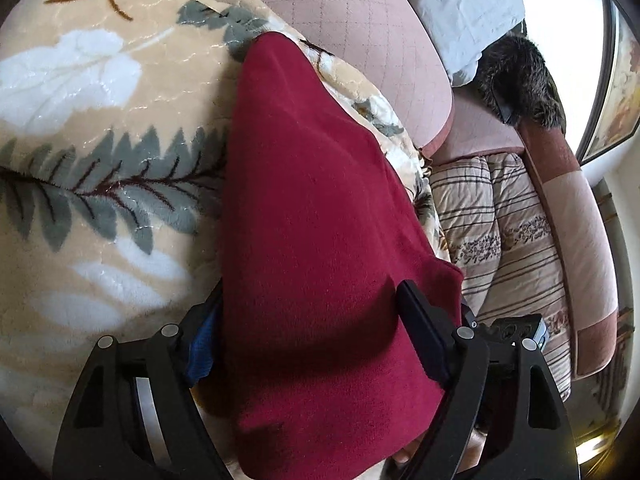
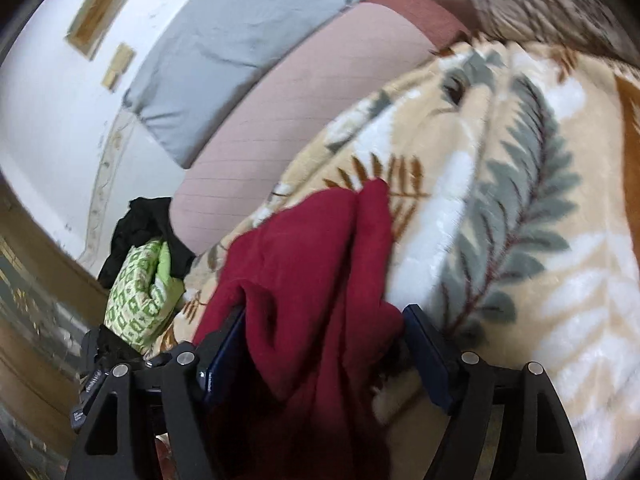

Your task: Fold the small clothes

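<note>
Lying on the leaf-patterned blanket (image 1: 80, 200), the red garment (image 1: 320, 200) is being straddled by the wide-spread left gripper (image 1: 316, 312) and right gripper (image 2: 324, 320), neither visibly clamped.

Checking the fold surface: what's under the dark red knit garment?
The dark red knit garment lies on a cream plush blanket with grey-green leaf print. The blanket shows all around it; whatever lies directly beneath the cloth is covered.

No legible text, brand, number or sign appears in either view. Small white lettering is present on the black mount (image 2: 90, 394) at the 8 o'clock position of the right wrist view, but is too blurred to read.
</note>
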The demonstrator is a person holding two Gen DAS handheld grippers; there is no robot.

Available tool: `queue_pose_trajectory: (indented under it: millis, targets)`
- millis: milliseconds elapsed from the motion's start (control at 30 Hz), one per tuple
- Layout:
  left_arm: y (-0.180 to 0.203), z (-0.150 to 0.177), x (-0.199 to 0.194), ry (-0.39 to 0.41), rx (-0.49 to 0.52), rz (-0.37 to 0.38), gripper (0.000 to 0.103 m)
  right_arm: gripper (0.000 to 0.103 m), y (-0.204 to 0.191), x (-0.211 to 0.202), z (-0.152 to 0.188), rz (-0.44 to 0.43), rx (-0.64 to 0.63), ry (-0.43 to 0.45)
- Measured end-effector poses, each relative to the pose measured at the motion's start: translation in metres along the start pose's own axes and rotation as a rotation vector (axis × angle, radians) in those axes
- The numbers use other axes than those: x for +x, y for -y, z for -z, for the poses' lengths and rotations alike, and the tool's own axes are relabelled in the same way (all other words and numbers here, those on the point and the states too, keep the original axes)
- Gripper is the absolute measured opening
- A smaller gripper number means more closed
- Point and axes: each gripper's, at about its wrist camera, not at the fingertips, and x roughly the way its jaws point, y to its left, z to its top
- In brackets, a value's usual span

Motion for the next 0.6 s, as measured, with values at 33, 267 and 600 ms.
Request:
queue_pose_trajectory:
  millis: [33, 267, 600]
  targets:
    - [0.000, 0.000, 0.000, 0.000, -0.002, -0.001, 0.081, 0.078, 0.001, -0.001, -0.001, -0.007, -0.004, -0.004]
    - [-0.001, -0.001, 0.002, 0.001, -0.013, -0.008, 0.081, 0.081, 0.033, -0.009, -0.007, -0.182, 0.256, 0.073]
    - [0.002, -0.002, 0.005, 0.010, -0.003, -0.036, 0.082, 0.094, -0.009, 0.012, -0.011, -0.045, -0.013, -0.013]
